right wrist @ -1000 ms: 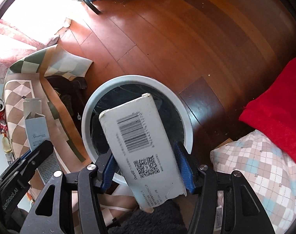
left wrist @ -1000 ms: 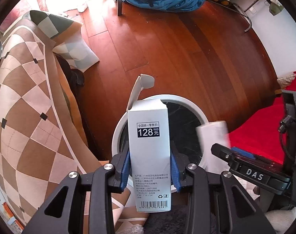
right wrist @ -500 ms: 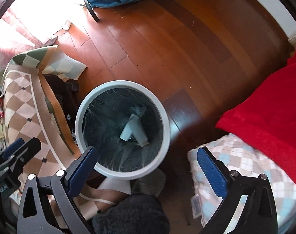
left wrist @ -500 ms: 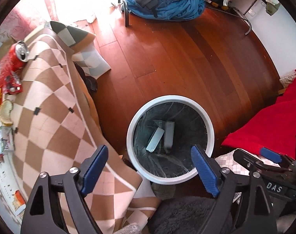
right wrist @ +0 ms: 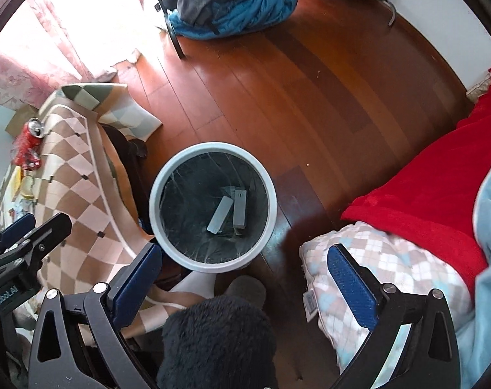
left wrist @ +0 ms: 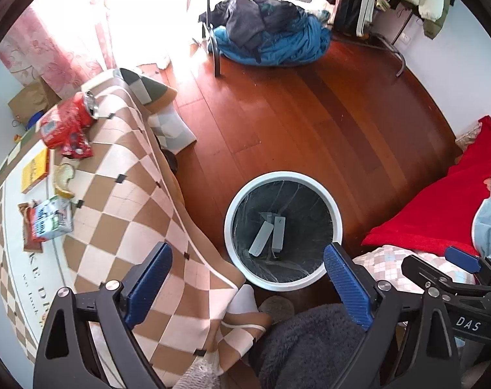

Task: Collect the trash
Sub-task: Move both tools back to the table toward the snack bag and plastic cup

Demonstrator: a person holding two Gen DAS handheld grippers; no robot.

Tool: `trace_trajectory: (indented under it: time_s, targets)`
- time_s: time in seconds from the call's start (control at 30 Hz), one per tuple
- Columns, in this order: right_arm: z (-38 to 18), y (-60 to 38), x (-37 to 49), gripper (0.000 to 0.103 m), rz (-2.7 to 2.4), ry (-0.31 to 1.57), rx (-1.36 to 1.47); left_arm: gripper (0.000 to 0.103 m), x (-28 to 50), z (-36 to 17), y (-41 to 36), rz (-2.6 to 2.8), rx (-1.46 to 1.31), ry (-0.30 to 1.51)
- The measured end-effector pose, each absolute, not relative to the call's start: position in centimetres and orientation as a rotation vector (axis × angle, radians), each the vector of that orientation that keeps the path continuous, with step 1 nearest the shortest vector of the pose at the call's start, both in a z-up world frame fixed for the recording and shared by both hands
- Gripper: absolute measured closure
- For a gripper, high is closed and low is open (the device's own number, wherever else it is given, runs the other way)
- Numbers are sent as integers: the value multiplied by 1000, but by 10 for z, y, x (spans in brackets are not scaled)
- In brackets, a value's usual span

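Your left gripper (left wrist: 248, 285) hangs with its blue pads (left wrist: 150, 283) spread wide and nothing between them, held above and just to the near side of the white-rimmed trash bin (left wrist: 282, 287). In this left wrist view the bin stands on the wooden floor (left wrist: 294, 123), lined with a dark bag, and two pale flat boxes (left wrist: 261, 238) lie side by side at its bottom, touching or nearly so. To the left of the bin the checkered tablecloth (left wrist: 116, 214) drapes down almost to the floor; on it, well away from the bin, you have a red soda can (left wrist: 83, 110), a red wrapper (left wrist: 59, 129), a yellow packet (left wrist: 35, 170), a piece of bread (left wrist: 63, 181) and a small carton (left wrist: 52, 222). To the right of the bin lies a red blanket (left wrist: 439, 201), and beyond the bin, across the floor, a blue heap of bedding (left wrist: 278, 42). From the right wrist view, your right gripper (right wrist: 245, 285) is likewise wide apart and empty, its pads (right wrist: 350, 287) straddling the near rim of the bin (right wrist: 213, 265). The same two boxes (right wrist: 219, 214) rest on the bag inside. The can (right wrist: 30, 134) lies far to the left of the bin on the tablecloth (right wrist: 80, 191), the blanket (right wrist: 433, 194) sits to the right of it, and a checkered pillow (right wrist: 375, 259) lies between blanket and bin.
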State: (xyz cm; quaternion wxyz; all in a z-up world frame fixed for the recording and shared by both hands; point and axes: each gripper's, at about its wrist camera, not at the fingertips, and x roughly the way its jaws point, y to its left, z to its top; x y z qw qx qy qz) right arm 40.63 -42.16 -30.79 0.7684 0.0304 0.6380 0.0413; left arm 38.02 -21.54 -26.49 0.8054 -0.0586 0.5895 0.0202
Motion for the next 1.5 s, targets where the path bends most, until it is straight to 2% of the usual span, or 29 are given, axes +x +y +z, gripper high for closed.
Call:
trace_trajectory:
  time_s: [0.5, 0.7, 0.87, 1.07, 1.13, 1.17, 1.2, 1.27, 1.33, 1.37, 1.4, 1.5]
  targets:
    - [-207, -417, 344, 0, 120, 1234, 111, 7, 321, -176, -200, 36, -150, 1097]
    - [-163, -395, 321, 0, 176, 1157, 181, 7, 285, -152, -148, 115, -187, 1043]
    - [-173, -331, 304, 0, 295, 1193, 153, 7, 236, -180, -67, 305, -186, 1080]
    - [-263, -197, 282, 2, 518, 1381, 44, 7, 168, -266, 30, 570, -124, 1246]
    - [-297, -153, 275, 14, 579, 1444, 16, 7, 150, -290, 49, 609, -101, 1288]
    - [-314, -132, 274, 24, 597, 1477, -3, 7, 143, -300, 56, 620, -91, 1305]
    - [-326, -119, 271, 28, 608, 1499, -14, 7, 137, -308, 61, 624, -82, 1315]
    - [-347, -92, 268, 28, 621, 1535, -34, 7, 131, -317, 67, 605, -62, 1327]
    - [-363, -73, 265, 33, 625, 1561, -61, 7, 130, -322, 66, 558, -52, 1330]
    - [-371, -65, 264, 43, 628, 1574, -74, 7, 133, -322, 64, 527, -42, 1333]
    - [-376, -60, 263, 57, 638, 1588, -81, 7, 136, -322, 61, 492, -30, 1337]
    - [-378, -51, 261, 60, 645, 1576, -115, 7, 153, -325, 50, 376, 18, 1342]
